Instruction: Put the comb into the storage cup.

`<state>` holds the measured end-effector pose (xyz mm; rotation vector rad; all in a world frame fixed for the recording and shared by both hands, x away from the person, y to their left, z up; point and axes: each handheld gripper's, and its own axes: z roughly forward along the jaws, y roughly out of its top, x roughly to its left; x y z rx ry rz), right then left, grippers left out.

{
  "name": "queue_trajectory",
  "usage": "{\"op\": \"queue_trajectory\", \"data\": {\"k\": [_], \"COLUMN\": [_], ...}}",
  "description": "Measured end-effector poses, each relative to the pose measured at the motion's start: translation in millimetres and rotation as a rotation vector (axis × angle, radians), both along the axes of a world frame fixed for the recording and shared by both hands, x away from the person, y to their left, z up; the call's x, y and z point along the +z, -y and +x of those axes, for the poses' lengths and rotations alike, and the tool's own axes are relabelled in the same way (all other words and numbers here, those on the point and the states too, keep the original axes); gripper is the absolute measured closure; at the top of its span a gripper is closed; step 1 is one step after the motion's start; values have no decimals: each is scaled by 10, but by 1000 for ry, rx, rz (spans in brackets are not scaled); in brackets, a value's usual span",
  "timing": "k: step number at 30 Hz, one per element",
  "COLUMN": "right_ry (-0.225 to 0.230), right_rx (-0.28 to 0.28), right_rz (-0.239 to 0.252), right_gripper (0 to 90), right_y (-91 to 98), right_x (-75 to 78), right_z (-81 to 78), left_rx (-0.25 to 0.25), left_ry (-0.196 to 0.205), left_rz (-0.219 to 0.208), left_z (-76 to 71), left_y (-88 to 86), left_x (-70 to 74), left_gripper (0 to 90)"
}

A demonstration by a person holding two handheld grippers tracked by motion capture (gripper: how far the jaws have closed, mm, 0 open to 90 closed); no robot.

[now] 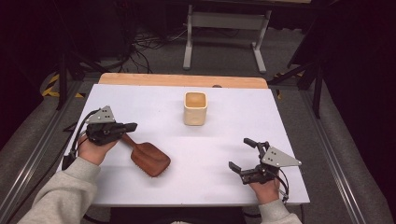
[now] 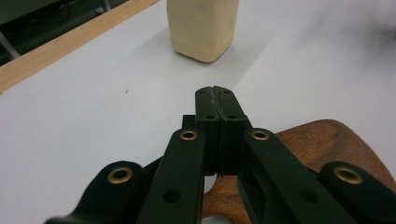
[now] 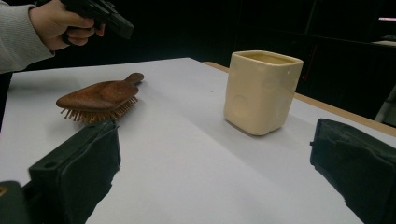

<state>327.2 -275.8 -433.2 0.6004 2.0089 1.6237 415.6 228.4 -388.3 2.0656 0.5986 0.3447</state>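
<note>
The white table top (image 1: pixel 154 100) carries a square cream ceramic cup (image 1: pixel 195 108) and a brown wooden hairbrush (image 1: pixel 148 157) lying bristles-down, free — the left gripper (image 1: pixel 132 126) hovers above its handle, jaws closed on nothing. The right gripper (image 1: pixel 242 154) stands wide open, well apart.

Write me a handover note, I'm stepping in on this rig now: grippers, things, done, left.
Left gripper: jaws shut on nothing, raised over the brush handle.
Right gripper: jaws open, holding nothing, low at the table's right front.
Brush lies bristles down on the table, left of centre, not gripped.
Cup stands upright, farther back, centre.
Done: nothing visibly moved into the cup.
Left, probably: grasp the brush; maybe it goes in the cup.
</note>
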Motion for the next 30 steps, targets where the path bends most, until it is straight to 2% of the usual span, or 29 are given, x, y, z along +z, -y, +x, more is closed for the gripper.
{"op": "queue_trajectory", "data": {"k": [4, 8, 10, 12, 16, 17, 18, 19, 20, 21, 24, 26, 27, 28, 30], "right_ry": [-2, -2, -2, -2, -2, -2, -2, -1, -1, -1, 1, 1, 1, 1, 1], "right_rx": [2, 5, 6, 7, 7, 7, 9, 9, 9, 14, 16, 19, 19, 19, 22], "right_rz": [2, 3, 1, 2, 1, 1, 1, 0, 0, -1, 0, 0, -1, -1, -2], "right_gripper": [23, 23, 23, 23, 23, 23, 23, 23, 23, 23, 23, 23, 23, 23, 23], "right_y": [3, 3, 3, 1, 1, 1, -1, -3, -3, -5, -9, -11, -12, -12, -16], "right_x": [0, -1, -1, 1, 0, 0, 0, 1, 1, 2, 3, 4, 4, 4, 4], "right_z": [0, 3, 3, -1, -1, -1, -2, -4, -4, -5, -7, -7, -8, -8, -9], "left_rx": [10, 18, 16, 11, 0, 0, -1, -9, -9, -13, -17, -16, -14, -14, -19], "left_ry": [-6, -12, -15, -26, -47, -47, -48, -64, -64, -76, -109, -111, -128, -128, -161], "left_rz": [52, 129, 140, 184, 236, 236, 266, 297, 297, 328, 366, 379, 398, 398, 430], "left_z": [51, 96, 105, 140, 179, 179, 195, 221, 221, 247, 291, 302, 328, 328, 369], "left_y": [40, 95, 104, 137, 178, 178, 198, 216, 216, 236, 262, 269, 281, 281, 296], "left_x": [17, 16, 14, 4, -5, -5, -7, -13, -13, -26, -56, -65, -90, -90, -131], "left_gripper": [900, 900, 900, 900, 900, 900, 900, 900, 900, 900, 900, 900, 900, 900, 900]}}
